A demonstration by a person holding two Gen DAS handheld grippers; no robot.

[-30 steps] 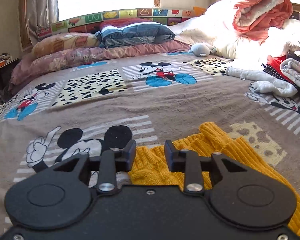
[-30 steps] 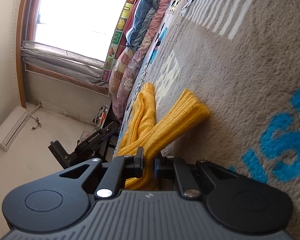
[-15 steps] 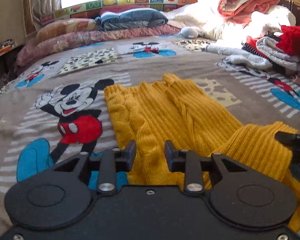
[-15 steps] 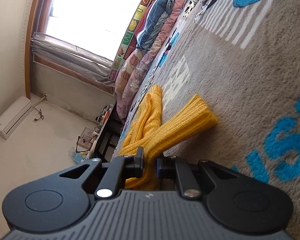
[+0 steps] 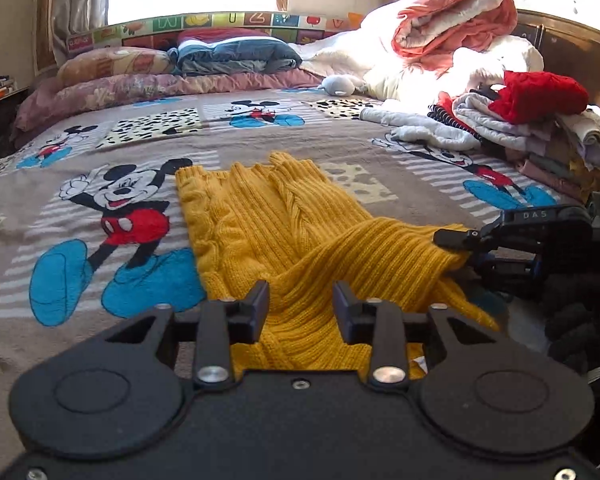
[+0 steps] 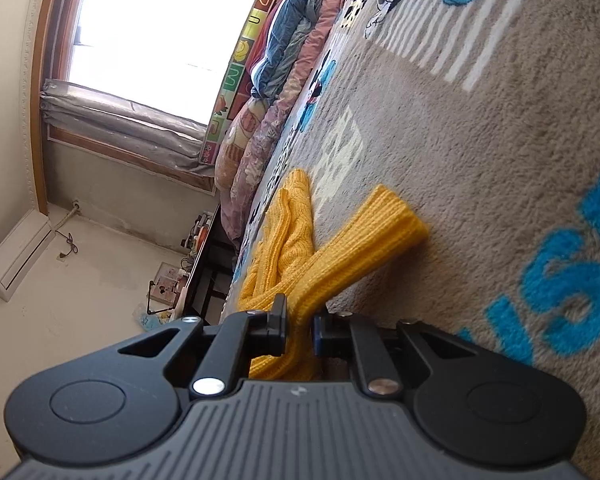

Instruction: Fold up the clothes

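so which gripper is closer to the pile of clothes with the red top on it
Right. The right gripper is clamped on the yellow sweater, on the side of the bed where the clothes pile sits. The left gripper hangs open over the sweater's near edge, farther from the pile.

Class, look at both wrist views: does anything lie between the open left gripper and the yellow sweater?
Nothing visible does. The left gripper hangs open directly over the yellow sweater, while the right gripper is shut on its sleeve.
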